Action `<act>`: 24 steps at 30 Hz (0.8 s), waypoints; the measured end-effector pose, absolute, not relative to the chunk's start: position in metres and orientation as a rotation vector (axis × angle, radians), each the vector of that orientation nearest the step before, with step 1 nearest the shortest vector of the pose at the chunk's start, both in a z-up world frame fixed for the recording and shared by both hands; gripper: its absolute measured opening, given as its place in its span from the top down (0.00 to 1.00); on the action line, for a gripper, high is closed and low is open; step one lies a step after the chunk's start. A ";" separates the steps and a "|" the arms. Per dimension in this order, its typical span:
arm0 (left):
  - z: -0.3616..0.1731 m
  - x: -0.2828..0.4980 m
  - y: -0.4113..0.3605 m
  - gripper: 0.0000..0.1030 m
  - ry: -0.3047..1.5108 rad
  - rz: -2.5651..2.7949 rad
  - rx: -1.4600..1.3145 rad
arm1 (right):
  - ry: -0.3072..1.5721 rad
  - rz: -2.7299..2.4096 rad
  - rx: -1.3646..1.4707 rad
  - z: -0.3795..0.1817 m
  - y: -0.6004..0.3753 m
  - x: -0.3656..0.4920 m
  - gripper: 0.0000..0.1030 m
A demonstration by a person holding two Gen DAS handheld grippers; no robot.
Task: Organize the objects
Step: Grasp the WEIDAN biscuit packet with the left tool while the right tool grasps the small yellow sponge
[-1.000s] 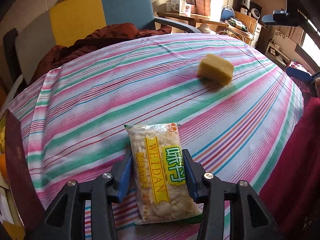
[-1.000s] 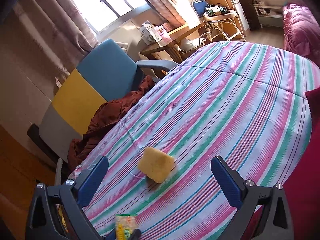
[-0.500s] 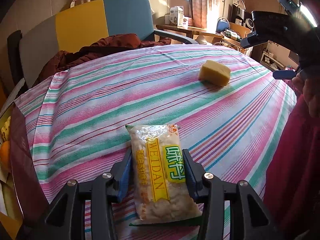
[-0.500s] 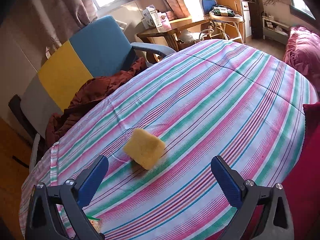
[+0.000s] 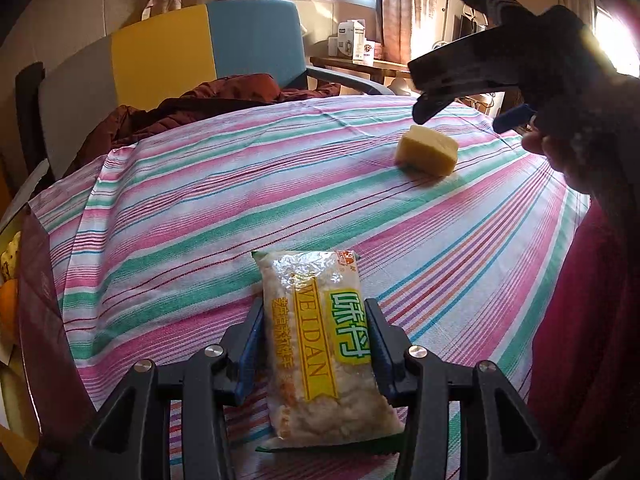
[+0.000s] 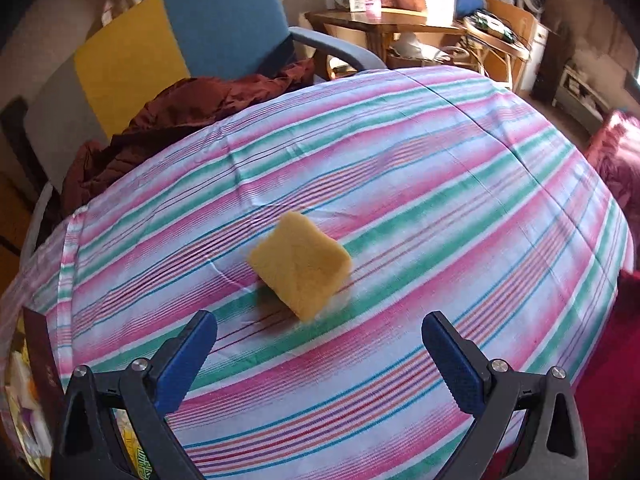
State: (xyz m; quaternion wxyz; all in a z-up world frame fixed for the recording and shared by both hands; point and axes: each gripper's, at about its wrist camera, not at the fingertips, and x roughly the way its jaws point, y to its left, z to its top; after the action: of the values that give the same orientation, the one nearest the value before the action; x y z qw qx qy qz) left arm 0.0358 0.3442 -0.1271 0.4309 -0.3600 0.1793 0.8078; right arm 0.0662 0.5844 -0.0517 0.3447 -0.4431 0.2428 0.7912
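My left gripper is shut on a clear snack packet with yellow and green labels, held low over the striped tablecloth. A yellow sponge lies on the cloth at the far right. In the right wrist view the sponge sits just ahead of my right gripper, which is open wide and empty above the cloth. The right gripper also shows in the left wrist view, hovering over the sponge.
A grey, yellow and blue chair with a dark red garment stands behind the table. A wooden side table with boxes is further back. Fruit and a dark box sit at the left edge.
My right gripper has moved closer to the sponge and down over it, staying open. My left gripper still holds the packet and has tilted slightly.
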 end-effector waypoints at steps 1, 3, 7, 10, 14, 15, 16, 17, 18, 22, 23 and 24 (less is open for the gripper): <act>-0.127 0.036 0.344 0.54 0.445 2.014 -0.900 | 0.555 2.065 -1.178 -0.051 0.584 0.055 0.00; -0.128 0.036 0.344 0.54 0.435 2.011 -0.904 | 0.400 2.076 -1.225 -0.052 0.584 0.033 0.00; -0.129 0.035 0.345 0.54 0.425 2.010 -0.909 | 0.273 2.100 -1.264 -0.066 0.592 0.010 0.00; -0.128 0.036 0.346 0.54 0.424 2.016 -0.909 | 0.289 2.076 -1.320 -0.085 0.602 0.007 0.00; -0.129 0.034 0.346 0.54 0.419 2.019 -0.912 | 0.306 2.094 -1.333 -0.090 0.610 0.006 0.00; -0.129 0.034 0.347 0.54 0.419 2.020 -0.913 | 0.324 2.093 -1.345 -0.092 0.613 0.005 0.00; -0.128 0.034 0.347 0.54 0.419 2.019 -0.912 | 0.321 2.095 -1.355 -0.094 0.613 0.003 0.00; -0.128 0.034 0.347 0.54 0.418 2.019 -0.913 | 0.315 2.099 -1.363 -0.094 0.612 0.003 0.00; -0.128 0.034 0.347 0.54 0.417 2.019 -0.914 | 0.313 2.100 -1.376 -0.096 0.612 0.002 0.03; -0.128 0.034 0.346 0.54 0.414 2.017 -0.916 | 0.302 2.098 -1.433 -0.103 0.608 -0.001 0.26; -0.128 0.034 0.346 0.54 0.415 2.017 -0.916 | 0.286 2.095 -1.434 -0.104 0.606 0.000 0.30; -0.128 0.034 0.346 0.54 0.416 2.018 -0.915 | 0.285 2.101 -1.429 -0.103 0.606 0.001 0.36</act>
State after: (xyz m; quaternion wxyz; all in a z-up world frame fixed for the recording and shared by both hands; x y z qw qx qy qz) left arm 0.0340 0.3460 -0.1282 0.4292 -0.3667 0.1666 0.8084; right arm 0.0006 0.6058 -0.1025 0.2884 -0.5351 0.1066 0.7868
